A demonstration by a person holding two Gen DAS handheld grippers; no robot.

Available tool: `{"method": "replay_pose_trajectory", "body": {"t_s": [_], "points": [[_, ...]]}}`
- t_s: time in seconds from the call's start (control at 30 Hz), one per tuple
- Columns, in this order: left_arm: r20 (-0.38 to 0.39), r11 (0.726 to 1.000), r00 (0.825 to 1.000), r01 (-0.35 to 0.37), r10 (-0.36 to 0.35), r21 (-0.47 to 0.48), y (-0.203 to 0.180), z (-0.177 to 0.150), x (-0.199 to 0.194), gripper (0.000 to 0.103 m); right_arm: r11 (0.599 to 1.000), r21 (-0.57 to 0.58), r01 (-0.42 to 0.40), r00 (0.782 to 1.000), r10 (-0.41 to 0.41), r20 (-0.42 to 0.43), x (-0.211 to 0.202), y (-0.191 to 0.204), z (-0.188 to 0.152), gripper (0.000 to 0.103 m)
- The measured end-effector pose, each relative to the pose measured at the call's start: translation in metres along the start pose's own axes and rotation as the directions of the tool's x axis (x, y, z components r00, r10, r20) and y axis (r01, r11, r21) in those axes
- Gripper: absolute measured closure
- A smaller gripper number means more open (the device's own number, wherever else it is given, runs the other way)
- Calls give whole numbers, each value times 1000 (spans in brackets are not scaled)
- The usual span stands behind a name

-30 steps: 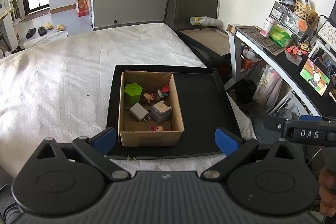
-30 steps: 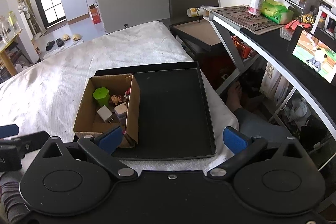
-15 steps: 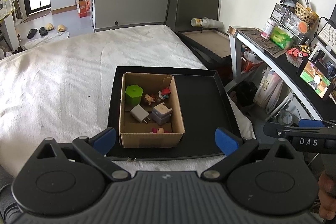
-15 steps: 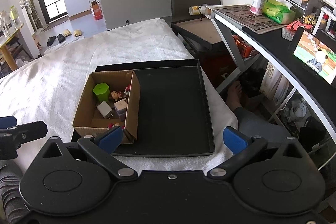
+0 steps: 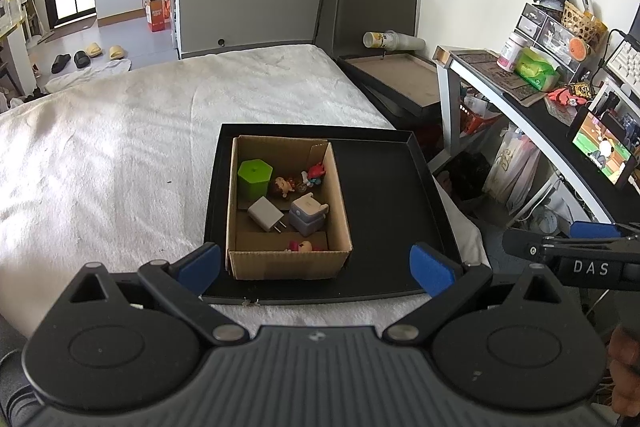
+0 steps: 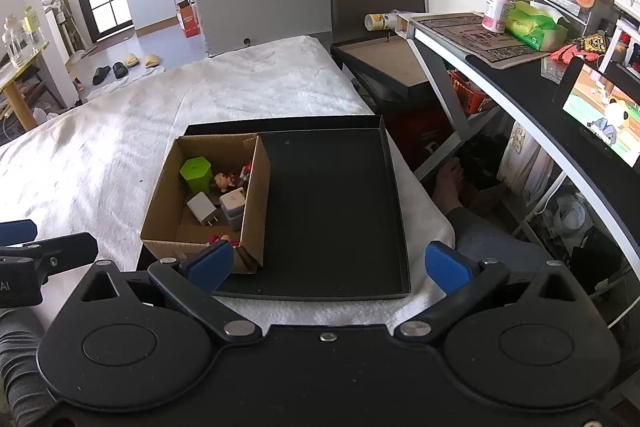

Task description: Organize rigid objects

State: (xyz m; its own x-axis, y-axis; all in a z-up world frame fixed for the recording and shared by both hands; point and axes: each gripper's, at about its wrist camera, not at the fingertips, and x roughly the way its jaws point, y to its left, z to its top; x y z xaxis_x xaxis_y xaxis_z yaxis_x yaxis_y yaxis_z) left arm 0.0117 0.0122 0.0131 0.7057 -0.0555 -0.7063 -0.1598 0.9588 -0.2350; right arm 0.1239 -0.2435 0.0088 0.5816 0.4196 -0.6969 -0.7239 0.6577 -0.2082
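A white-blanketed bed (image 5: 120, 155) carries a shallow black tray (image 5: 384, 195), and a cardboard box (image 5: 286, 259) stands in the tray's left half. Inside the box lie a green hexagonal block (image 5: 254, 177), a grey cube-shaped charger (image 5: 307, 214), a white plug adapter (image 5: 264, 213) and small toy figurines (image 5: 285, 185), one more figurine (image 5: 303, 246) resting against the near wall.

The left tongs (image 5: 316, 265) are spread wide and released, gripping nothing; their blue pads hover on either side of the box's near end without touching it. The right tongs (image 6: 328, 263) are equally wide open and empty, held above the tray's near edge, the left pad in front of the box's near right corner. Both are aimed forward and slightly downward over the bed.

Compared with a second ago, both views have drawn back and risen a little, so box and tray sit slightly farther away; the contents lie unchanged.
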Motion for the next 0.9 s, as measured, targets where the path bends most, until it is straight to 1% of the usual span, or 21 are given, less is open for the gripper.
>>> {"method": "replay_pose_trajectory", "body": {"t_s": [0.17, 0.6, 0.9], "points": [[1, 1000, 1000, -6, 6, 5, -3, 2, -1, 2, 1000, 8, -10, 1000, 10, -6, 0, -1, 1, 0], [1, 1000, 1000, -8, 7, 11, -5, 2, -3, 2, 1000, 3, 14, 1000, -14, 13, -3, -4, 2, 0], [0, 1000, 1000, 0, 0, 15, -7, 2, -3, 2, 1000, 8, 14, 1000, -14, 15, -4, -5, 2, 0]]}}
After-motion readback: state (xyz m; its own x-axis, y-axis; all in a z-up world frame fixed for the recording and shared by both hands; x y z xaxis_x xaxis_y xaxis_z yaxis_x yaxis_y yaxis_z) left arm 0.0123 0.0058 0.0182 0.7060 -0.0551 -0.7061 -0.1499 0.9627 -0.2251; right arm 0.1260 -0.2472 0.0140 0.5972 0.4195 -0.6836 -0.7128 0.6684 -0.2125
